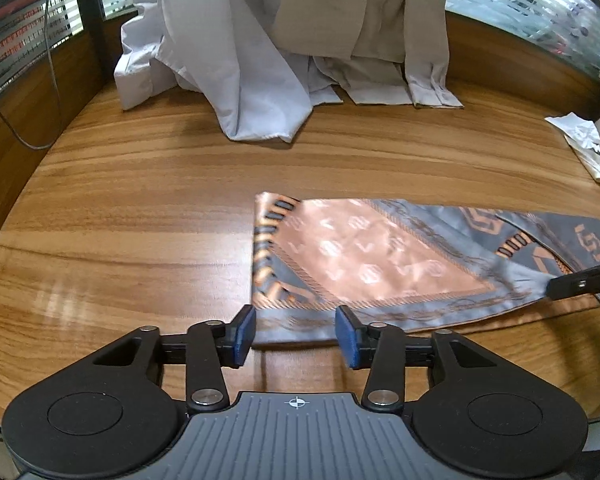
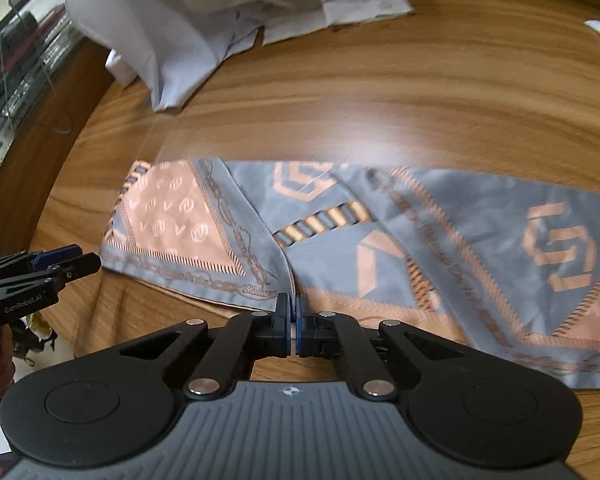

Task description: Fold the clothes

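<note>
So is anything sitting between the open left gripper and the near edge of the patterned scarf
Nothing visible. The left gripper is open right at the scarf hem, with only bare table around. The white shirts lie well beyond.

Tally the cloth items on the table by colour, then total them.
Grey-and-orange patterned scarf: 1
White shirt: 1
Beige shirt: 1
Crumpled off-white cloth at the right edge: 1
Total: 4

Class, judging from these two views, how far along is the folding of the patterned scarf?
Done: the scarf lies folded into a long band on the table. In hand: the right tool is shut on its near edge; the left tool stands open at its end. Left: the pale shirts remain heaped.
</note>
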Available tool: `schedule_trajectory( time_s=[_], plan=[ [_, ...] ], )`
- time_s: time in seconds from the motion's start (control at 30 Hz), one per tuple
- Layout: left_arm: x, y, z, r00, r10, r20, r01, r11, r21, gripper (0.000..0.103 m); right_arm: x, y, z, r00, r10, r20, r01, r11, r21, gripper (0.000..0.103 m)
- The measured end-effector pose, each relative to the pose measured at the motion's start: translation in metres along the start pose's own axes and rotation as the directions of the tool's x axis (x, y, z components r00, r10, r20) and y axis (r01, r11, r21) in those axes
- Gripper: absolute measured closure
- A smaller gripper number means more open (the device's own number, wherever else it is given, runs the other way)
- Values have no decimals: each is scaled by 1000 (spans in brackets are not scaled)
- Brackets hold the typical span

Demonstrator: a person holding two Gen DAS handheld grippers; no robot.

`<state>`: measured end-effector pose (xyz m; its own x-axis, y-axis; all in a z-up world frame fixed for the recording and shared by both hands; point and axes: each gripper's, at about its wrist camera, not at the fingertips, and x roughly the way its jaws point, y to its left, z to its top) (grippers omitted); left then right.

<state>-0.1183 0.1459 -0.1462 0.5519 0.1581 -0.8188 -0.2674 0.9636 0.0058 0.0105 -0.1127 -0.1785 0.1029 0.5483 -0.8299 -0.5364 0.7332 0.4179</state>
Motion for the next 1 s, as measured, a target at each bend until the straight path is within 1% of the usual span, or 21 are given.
schedule_trajectory(
  time_s=[0.17,0.53,0.8,0.93,1.0],
  plan=[
    [5,-3,6,1000,-5,4,5,1000,5,52,-20,-15,-2,999,-40,18,39,999,33,101],
    [11,-18,16,999,-44,0,44,997,68,49,-48,-50,-29,994,-110,28,106,990,96,101],
    [14,-23,22,998,-55,-2,55,994,90,47,-52,-67,-39,989,-144,33,139,982,127,101],
    [15,-22,24,998,-59,-10,59,995,81,47,-51,-67,-37,987,-159,31,155,981,118,100],
    [17,-21,24,998,-62,-18,63,995,73,47,-50,-65,-37,983,-184,30,180,979,96,97]
  ],
)
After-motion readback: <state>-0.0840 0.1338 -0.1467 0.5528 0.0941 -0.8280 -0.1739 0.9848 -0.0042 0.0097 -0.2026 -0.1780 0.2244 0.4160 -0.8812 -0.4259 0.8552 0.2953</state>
